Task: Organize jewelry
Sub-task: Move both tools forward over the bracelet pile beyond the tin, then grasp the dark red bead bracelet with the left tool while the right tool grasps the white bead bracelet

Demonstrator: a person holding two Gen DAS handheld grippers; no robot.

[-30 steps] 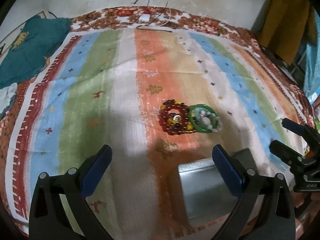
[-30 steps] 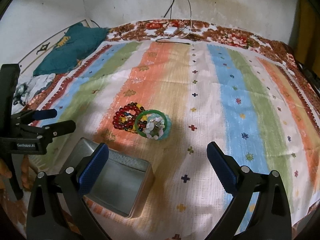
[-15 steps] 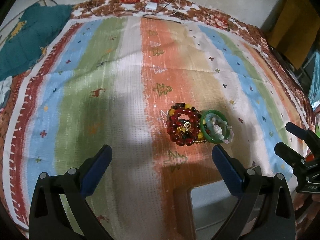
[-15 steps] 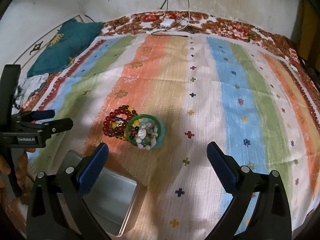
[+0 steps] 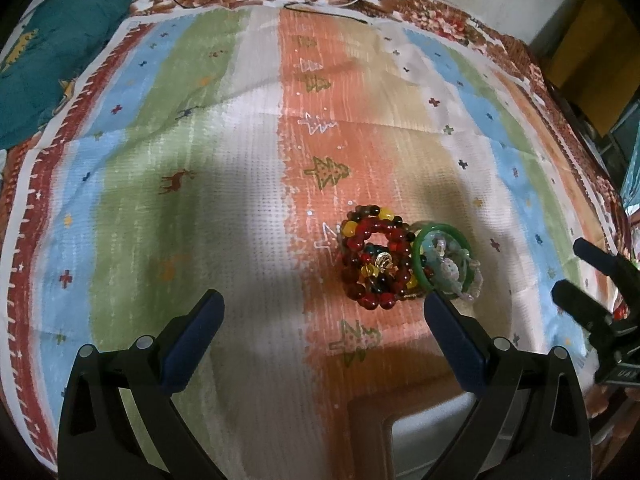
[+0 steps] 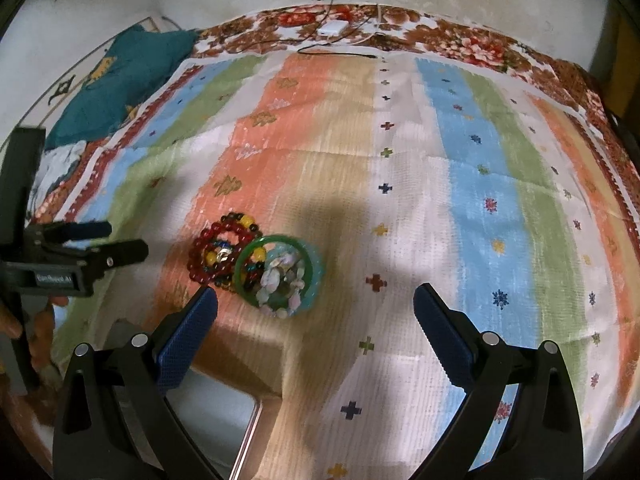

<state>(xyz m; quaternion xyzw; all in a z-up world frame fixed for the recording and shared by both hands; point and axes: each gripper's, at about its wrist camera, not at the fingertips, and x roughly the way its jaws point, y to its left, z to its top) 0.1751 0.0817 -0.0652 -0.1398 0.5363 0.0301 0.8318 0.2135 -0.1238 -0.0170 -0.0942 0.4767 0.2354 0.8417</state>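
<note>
A pile of jewelry lies on the striped cloth: a red bead bracelet (image 5: 376,260) with yellow beads, a green bangle (image 5: 420,258) and a pale shell bracelet (image 5: 452,272) inside it. The same bead bracelet (image 6: 224,252), bangle (image 6: 280,272) and shell bracelet (image 6: 280,280) show in the right wrist view. My left gripper (image 5: 320,320) is open and empty, just short of the pile. My right gripper (image 6: 316,312) is open and empty, the pile by its left finger. A grey metal box (image 5: 432,440) sits below the pile, also in the right wrist view (image 6: 208,420).
A teal cloth (image 5: 52,52) lies at the far left of the bed. A white charger with cables (image 6: 332,28) lies at the far edge by the wall. The other gripper shows at each view's side (image 5: 592,304) (image 6: 80,256).
Both grippers have moved forward and lower toward the jewelry pile. The pile now looks larger and the metal box has slid toward the bottom of both views. Both stay open.
</note>
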